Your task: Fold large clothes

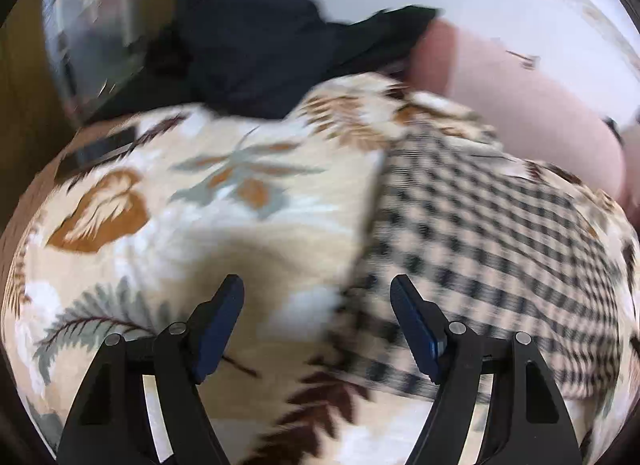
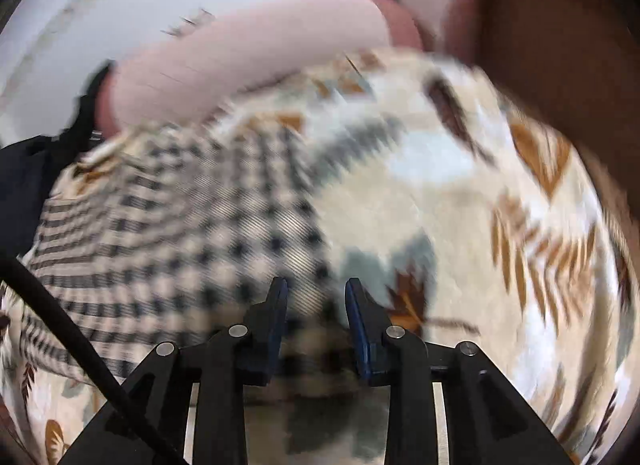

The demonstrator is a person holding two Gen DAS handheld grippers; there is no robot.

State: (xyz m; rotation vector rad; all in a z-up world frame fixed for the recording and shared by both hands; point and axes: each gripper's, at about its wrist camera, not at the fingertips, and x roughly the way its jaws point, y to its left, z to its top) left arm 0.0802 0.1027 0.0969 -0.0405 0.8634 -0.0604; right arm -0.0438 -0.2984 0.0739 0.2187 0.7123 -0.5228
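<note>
A beige-and-black checked garment [image 1: 480, 225] lies spread on a cream blanket with a leaf print [image 1: 200, 205]. My left gripper [image 1: 317, 285] hovers over the garment's left edge, its jaws wide open with nothing between them. In the right wrist view the same checked garment [image 2: 180, 217] fills the left half, on the leaf-print blanket [image 2: 460, 205]. My right gripper [image 2: 316, 285] hangs above the garment's right edge with a narrow gap between its pads. No cloth is pinched there. Both views are blurred.
A dark garment [image 1: 248, 53] lies bunched at the back, beside a long pink pillow [image 1: 520, 105] against the white wall. The pink pillow [image 2: 240, 57] also shows in the right wrist view. Brown wooden furniture [image 2: 560, 45] borders the bed. A black cable [image 2: 60, 321] crosses the lower left.
</note>
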